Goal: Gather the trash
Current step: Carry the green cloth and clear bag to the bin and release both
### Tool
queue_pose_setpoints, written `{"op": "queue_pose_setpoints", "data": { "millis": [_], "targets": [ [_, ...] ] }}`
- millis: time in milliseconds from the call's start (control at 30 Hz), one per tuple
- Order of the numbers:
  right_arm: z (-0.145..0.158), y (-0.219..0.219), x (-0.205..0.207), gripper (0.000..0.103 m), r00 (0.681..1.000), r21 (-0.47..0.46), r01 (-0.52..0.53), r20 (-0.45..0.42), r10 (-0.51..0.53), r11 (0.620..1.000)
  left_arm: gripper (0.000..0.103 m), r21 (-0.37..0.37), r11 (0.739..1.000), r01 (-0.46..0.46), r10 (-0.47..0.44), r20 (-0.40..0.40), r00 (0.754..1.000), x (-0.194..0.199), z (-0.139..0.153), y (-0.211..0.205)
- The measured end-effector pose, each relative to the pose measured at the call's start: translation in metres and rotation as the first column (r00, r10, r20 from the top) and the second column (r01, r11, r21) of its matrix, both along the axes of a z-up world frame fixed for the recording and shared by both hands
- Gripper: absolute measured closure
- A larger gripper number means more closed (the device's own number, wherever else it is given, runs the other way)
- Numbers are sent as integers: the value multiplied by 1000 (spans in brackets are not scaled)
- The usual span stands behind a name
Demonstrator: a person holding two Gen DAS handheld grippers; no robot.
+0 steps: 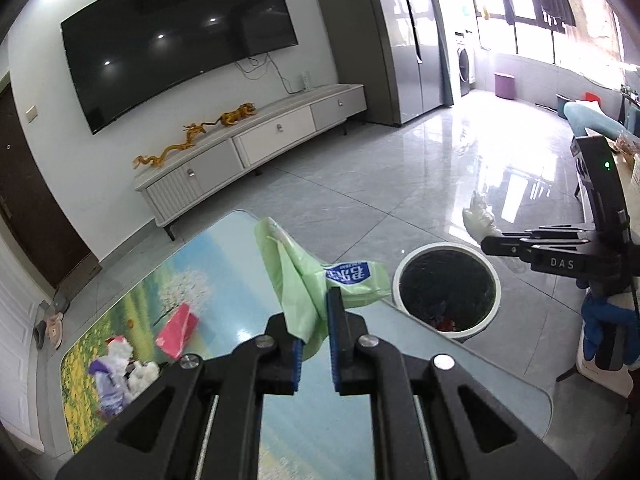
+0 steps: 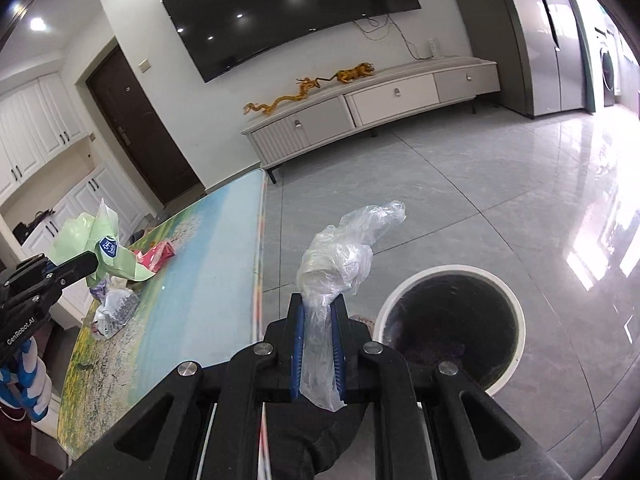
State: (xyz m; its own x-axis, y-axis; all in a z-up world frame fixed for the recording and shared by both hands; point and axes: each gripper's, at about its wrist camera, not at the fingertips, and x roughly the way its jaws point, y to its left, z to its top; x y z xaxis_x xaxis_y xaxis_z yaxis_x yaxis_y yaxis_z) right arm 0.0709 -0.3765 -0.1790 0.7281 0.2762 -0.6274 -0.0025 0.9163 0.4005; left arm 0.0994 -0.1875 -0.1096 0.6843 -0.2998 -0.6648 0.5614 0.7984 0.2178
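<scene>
Green, thin plastic wrapper [image 1: 304, 280] is pinched in the nearly closed left claw [image 1: 314, 344] above the table [image 1: 224, 264] edge, close to the bin [image 1: 446, 292] on the floor, while the right claw [image 2: 320, 344], also almost shut, clamps a crumpled clear plastic bag [image 2: 344, 256] beside that bin. Both pieces look feather-light, limp and slick, so I judge they could slide out or cling to the pads on release. A bunched fold is the best hold.
</scene>
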Motion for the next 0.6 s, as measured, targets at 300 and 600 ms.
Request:
{"op": "queue_pose_setpoints", "data": {
  "millis": [300,600],
  "targets": [
    [-68,-63,21,91,984,70,110,-148,-99,991,90,-73,989,126,-139,-223,965,70,-44,-105],
    [-117,-90,56,86,953,22,155,-265,-144,988,83,-116,984,139,-170,-329,929,112,-84,-182]
  ]
}}
